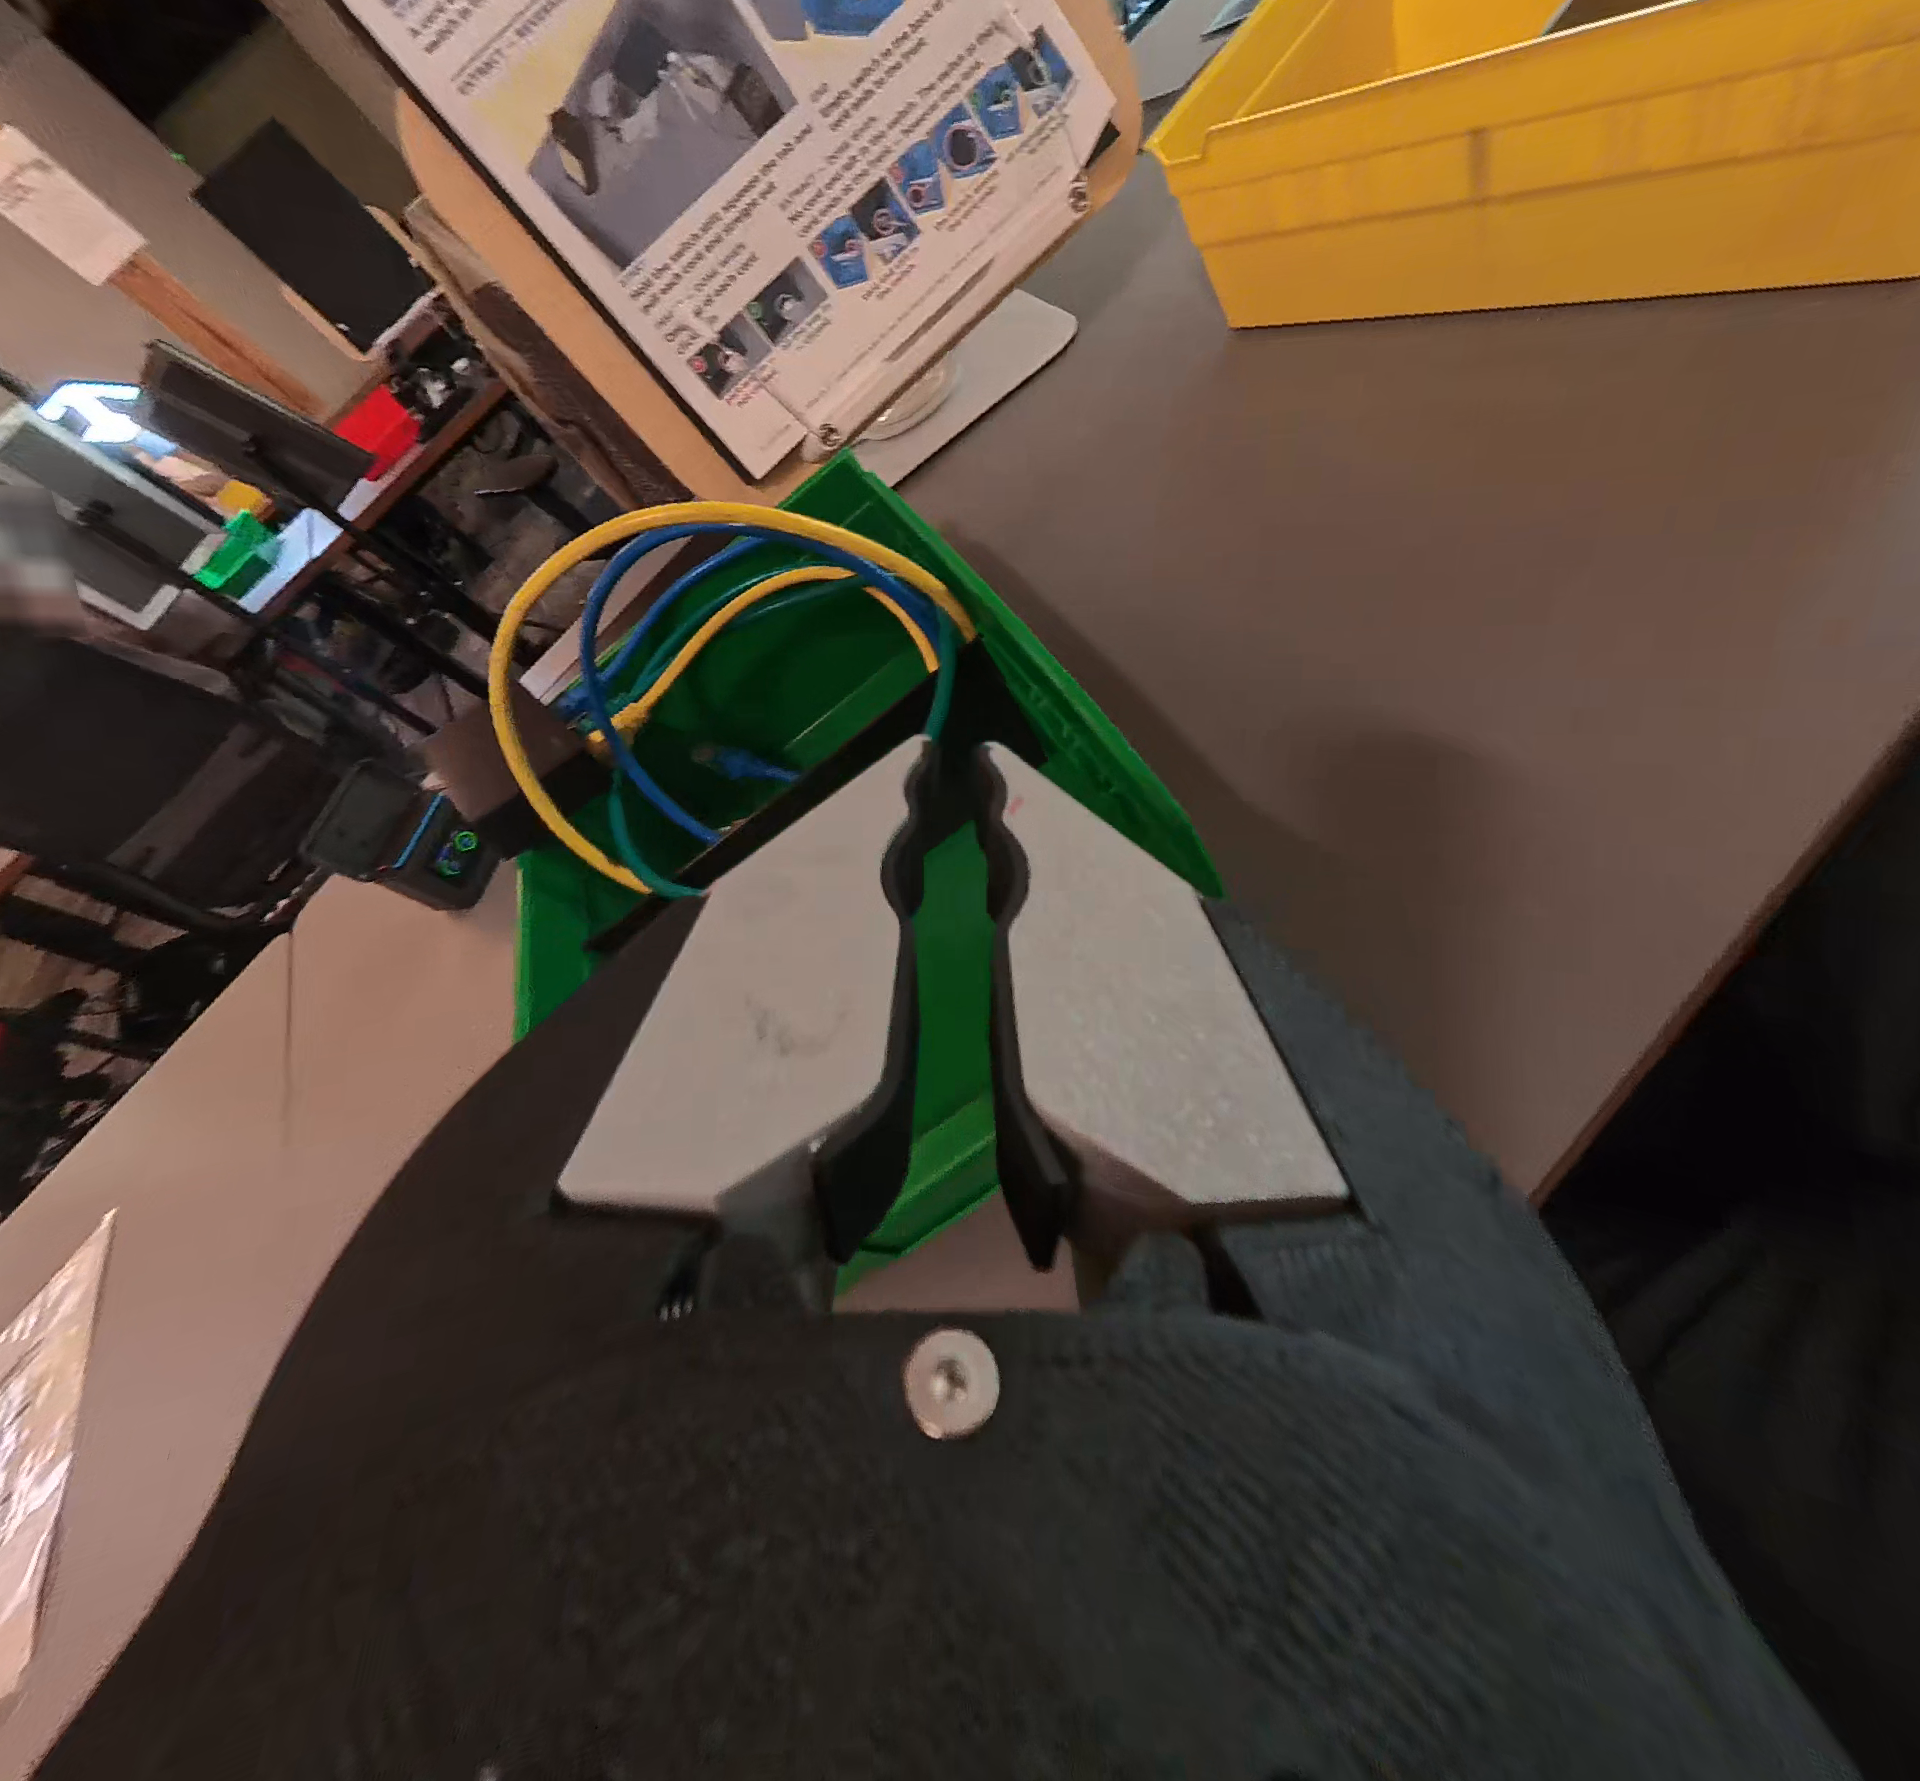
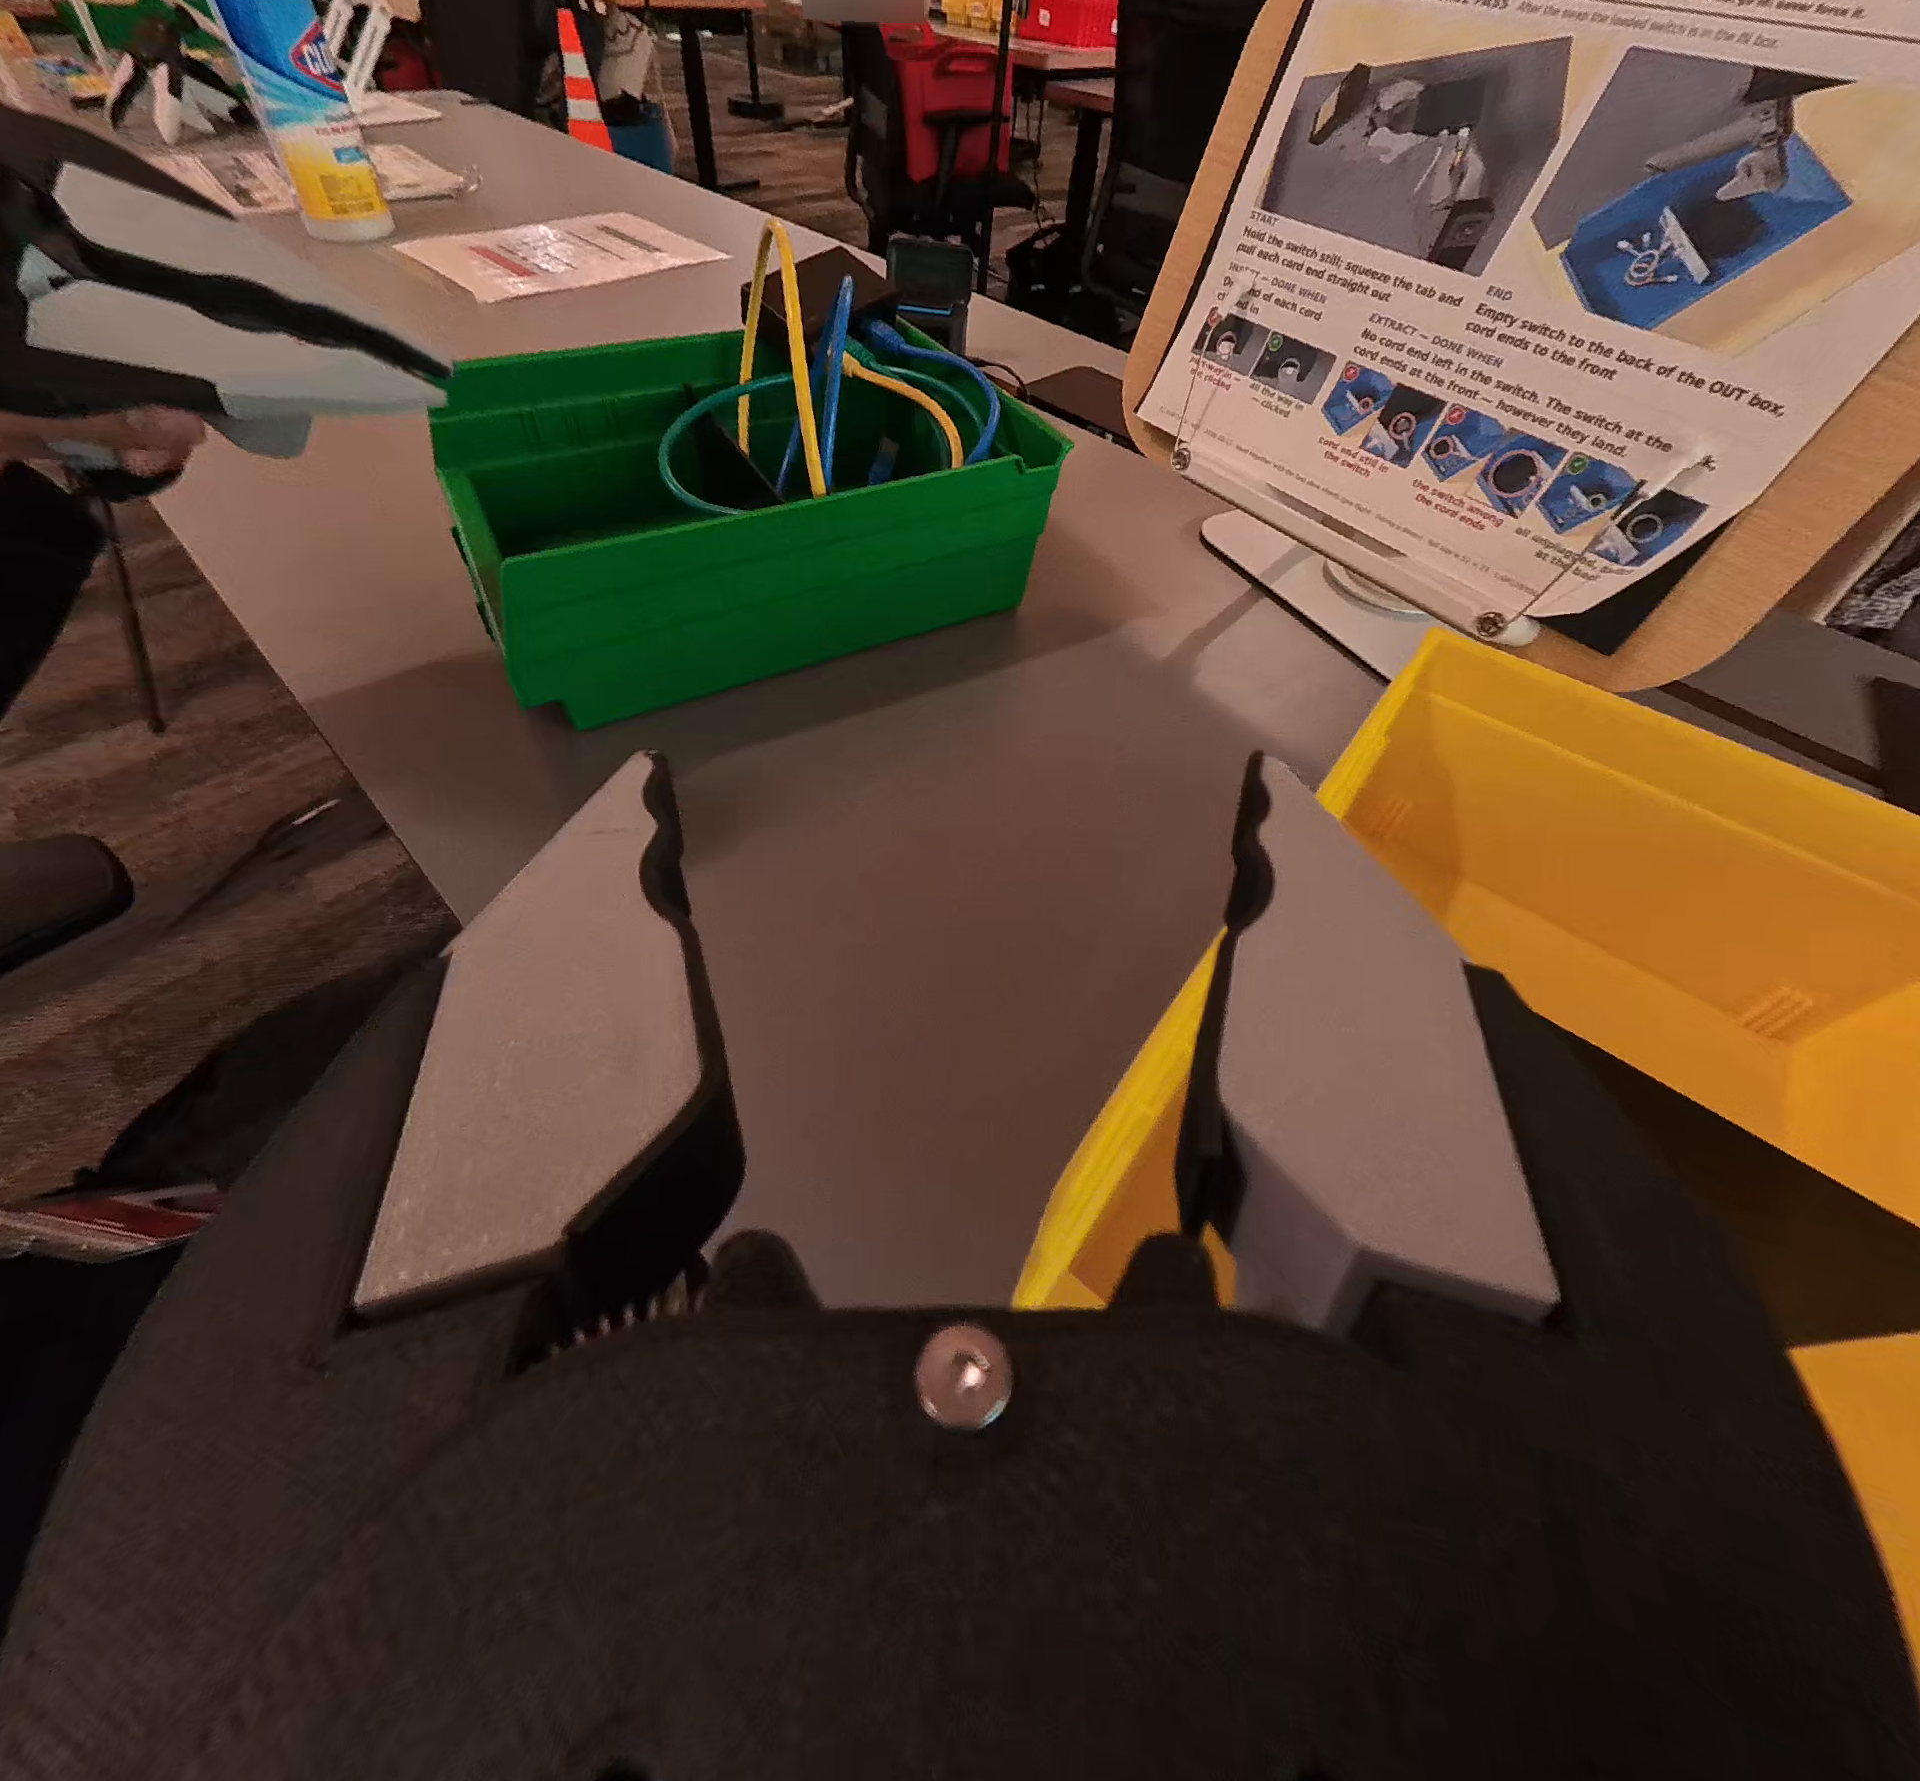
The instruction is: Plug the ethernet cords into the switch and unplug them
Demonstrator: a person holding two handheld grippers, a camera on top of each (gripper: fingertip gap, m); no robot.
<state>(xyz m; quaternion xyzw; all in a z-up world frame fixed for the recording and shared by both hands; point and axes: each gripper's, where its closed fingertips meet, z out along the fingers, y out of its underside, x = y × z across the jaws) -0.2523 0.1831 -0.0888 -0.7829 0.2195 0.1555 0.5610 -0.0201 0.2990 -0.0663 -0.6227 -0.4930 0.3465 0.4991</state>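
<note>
A green bin (image 2: 748, 578) stands on the grey table. In it are a black switch (image 2: 821, 287) at the far end and looped yellow (image 2: 774, 329), blue (image 2: 831, 381) and teal (image 2: 686, 453) cords, some with ends at the switch. In the left wrist view the bin (image 1: 831, 671), switch (image 1: 499, 755) and cords (image 1: 623, 536) lie just ahead. My left gripper (image 1: 961, 765) is shut and empty, hovering over the bin's near-left rim; it also shows in the right wrist view (image 2: 416, 370). My right gripper (image 2: 956, 796) is wide open and empty, over bare table in front of the bin.
A yellow bin (image 2: 1558, 848) sits right of my right gripper; it also shows in the left wrist view (image 1: 1558, 152). An instruction sheet on a stand (image 2: 1507, 277) is behind it. A small device with green lights (image 1: 447, 848) sits behind the green bin. A wipes canister (image 2: 301, 100) stands far left. The tips of one gripper are about 25 cm away from the tips of the other.
</note>
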